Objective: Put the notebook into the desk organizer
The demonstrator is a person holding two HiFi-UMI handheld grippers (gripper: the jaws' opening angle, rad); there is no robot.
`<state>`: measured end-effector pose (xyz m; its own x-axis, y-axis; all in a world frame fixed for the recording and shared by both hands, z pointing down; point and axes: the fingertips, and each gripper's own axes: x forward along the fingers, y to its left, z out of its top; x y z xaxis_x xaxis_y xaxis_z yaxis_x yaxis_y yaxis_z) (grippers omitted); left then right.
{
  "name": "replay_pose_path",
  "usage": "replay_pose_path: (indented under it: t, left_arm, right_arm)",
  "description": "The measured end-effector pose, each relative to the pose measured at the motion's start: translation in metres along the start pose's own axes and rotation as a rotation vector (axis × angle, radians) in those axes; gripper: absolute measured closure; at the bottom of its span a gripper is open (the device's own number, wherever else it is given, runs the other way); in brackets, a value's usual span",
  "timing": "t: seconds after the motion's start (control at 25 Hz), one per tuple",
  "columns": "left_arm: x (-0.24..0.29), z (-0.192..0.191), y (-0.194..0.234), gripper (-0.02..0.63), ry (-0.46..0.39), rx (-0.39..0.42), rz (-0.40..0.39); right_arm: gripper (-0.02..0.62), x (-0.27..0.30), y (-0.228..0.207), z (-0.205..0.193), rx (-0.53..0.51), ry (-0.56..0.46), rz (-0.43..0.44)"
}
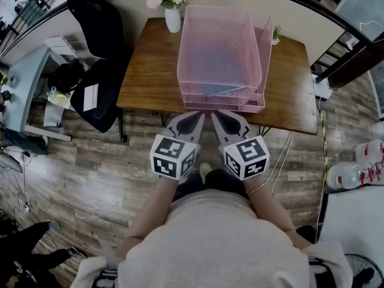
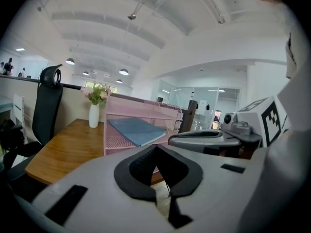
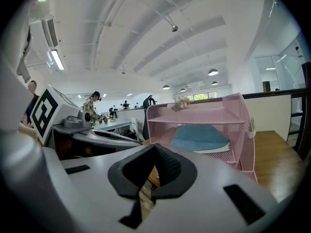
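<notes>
Already the blue notebook (image 1: 210,90) lies flat inside the pink mesh desk organizer (image 1: 222,53), on a tier under the top tray, with its near edge reaching the open front. The organizer stands on the wooden desk (image 1: 150,71), towards the back and right of the middle. A white vase (image 1: 172,20) of pale flowers is just beside the organizer's rear left corner, and a small potted plant (image 1: 276,33) is near its rear right corner.

The person stands at the desk's front edge with both tools held side by side, close together and pointing at the organizer's open front. The left gripper (image 1: 198,116) has its jaws brought together, the black pads meeting at the tips with nothing between them. The right gripper (image 1: 217,116) is the same, closed and empty. Neither touches the organizer or the notebook; both hang just short of the desk edge.

A black office chair (image 1: 96,41) stands off the desk's left end.
</notes>
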<state>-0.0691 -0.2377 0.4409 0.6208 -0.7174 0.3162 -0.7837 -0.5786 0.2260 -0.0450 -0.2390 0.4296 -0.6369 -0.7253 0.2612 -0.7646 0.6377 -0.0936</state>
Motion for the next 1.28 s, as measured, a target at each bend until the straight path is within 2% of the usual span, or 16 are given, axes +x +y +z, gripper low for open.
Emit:
replay_pose_path:
  t: [0.24, 0.56, 0.8, 1.28]
  left_arm:
    - [0.001, 0.004, 0.000, 0.595, -0.023, 0.001, 0.018]
    - [0.005, 0.004, -0.003, 0.595, -0.019, -0.009, -0.007]
    - [0.005, 0.003, 0.006, 0.594, -0.014, -0.038, -0.002]
    - [0.002, 0.005, 0.013, 0.595, -0.024, -0.056, -0.002]
  right_arm:
    - [0.598, 0.001, -0.003, 0.002, 0.008, -0.007, -0.009]
    - [0.598, 0.002, -0.007, 0.003, 0.028, -0.015, -0.021]
    - [0.598, 0.003, -0.011, 0.005, 0.067, -0.028, -0.026]
    - [0.598, 0.006, -0.007, 0.000, 0.078, -0.016, -0.031]
